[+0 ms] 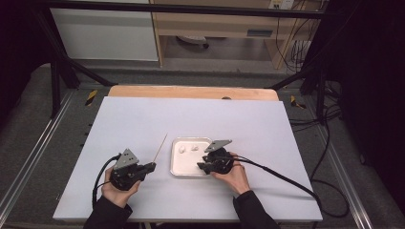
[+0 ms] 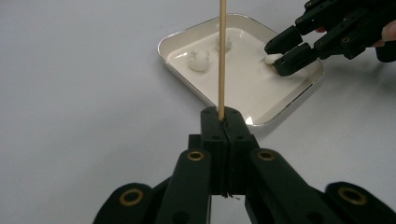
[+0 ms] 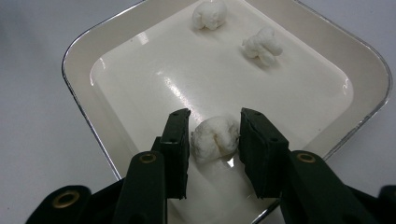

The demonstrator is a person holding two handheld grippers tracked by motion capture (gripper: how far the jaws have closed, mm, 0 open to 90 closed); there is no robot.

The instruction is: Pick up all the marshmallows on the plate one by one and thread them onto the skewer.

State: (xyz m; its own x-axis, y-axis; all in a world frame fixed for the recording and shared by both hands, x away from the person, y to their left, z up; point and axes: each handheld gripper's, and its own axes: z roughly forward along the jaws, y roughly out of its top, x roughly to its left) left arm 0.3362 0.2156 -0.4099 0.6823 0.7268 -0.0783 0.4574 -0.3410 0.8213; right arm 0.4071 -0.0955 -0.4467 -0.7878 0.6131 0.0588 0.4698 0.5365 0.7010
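A thin wooden skewer point(image 2: 222, 56) sticks out from my left gripper point(image 2: 223, 122), which is shut on its near end; it slants up and away over the table point(image 1: 160, 148) just left of the tray. A shallow white tray point(image 3: 77, 93) holds three white puffy lumps. My right gripper point(image 3: 215, 135) reaches into the tray's near right part, jaws on either side of one lump point(image 3: 215, 140), and the pads touch both its sides. The other two lumps point(image 3: 210, 14) point(image 3: 262, 45) lie at the tray's far end. From the left gripper view, that lump point(image 2: 272, 59) sits between the right fingertips.
The tray point(image 1: 173, 162) rests on a white sheet over a wooden table point(image 1: 191, 92). Black cables point(image 1: 277, 172) trail from both grippers toward the near edge. A metal frame and shelving stand beyond the table.
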